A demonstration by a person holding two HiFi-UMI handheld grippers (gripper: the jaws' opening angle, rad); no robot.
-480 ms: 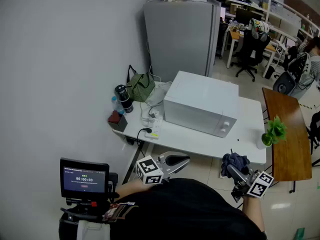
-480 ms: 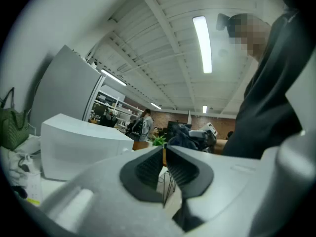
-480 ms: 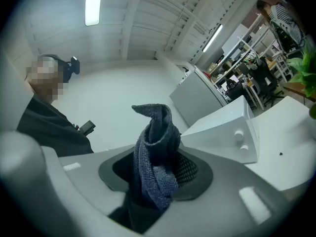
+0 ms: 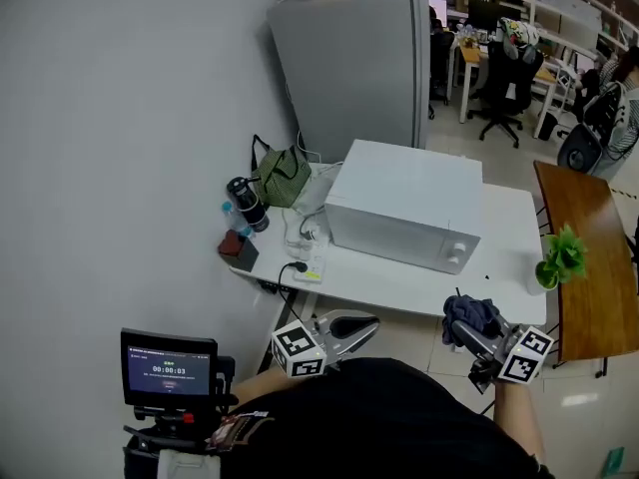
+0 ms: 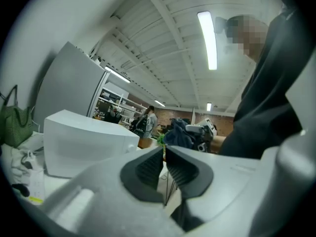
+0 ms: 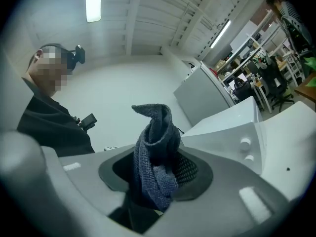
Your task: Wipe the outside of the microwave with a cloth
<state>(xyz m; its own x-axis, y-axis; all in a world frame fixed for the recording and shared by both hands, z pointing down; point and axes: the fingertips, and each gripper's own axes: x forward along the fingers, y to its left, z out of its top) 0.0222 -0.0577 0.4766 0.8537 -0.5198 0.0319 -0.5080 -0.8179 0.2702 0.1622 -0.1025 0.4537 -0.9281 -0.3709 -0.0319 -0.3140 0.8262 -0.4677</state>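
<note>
r tongs [image 4: 469, 335] still clamp cloth [image 4: 471, 314], l tongs [image 4: 369, 322] still shut, both barely moved.

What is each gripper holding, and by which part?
The right gripper is shut on the dark blue cloth, pinched at a bunched fold, with one end sticking out past the jaws. The left gripper is shut and empty.

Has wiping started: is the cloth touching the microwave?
Apart. Head view: the cloth, held in the right gripper, hangs at the table edge, bare top between it and the microwave.
</note>
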